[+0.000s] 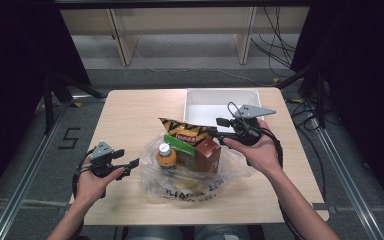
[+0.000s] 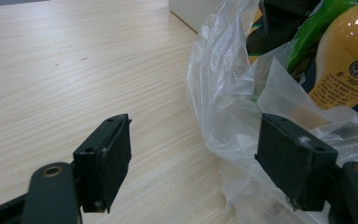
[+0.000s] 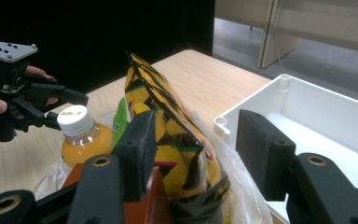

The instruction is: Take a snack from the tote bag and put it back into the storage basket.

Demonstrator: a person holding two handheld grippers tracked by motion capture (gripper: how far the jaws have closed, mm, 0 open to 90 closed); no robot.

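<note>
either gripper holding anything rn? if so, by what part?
Nothing held. Left gripper is open beside the plastic bag; right gripper is open, jaws either side of the yellow snack bag, not closed on it.

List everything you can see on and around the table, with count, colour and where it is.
table: one, light wood, centre of the high view
bin: one, white, empty, far right part of the table
plastic bag: one, clear, near middle of the table, holding groceries
snack bag: one, yellow and black, sticking up out of the plastic bag
juice bottle: one, orange with white cap, in the plastic bag's left side
green packet: one, green, in the plastic bag behind the bottle
brown box: one, reddish brown, in the plastic bag's right side
left gripper: one, black, open, beside the plastic bag's left edge
right gripper: one, black, open around the snack bag
</note>
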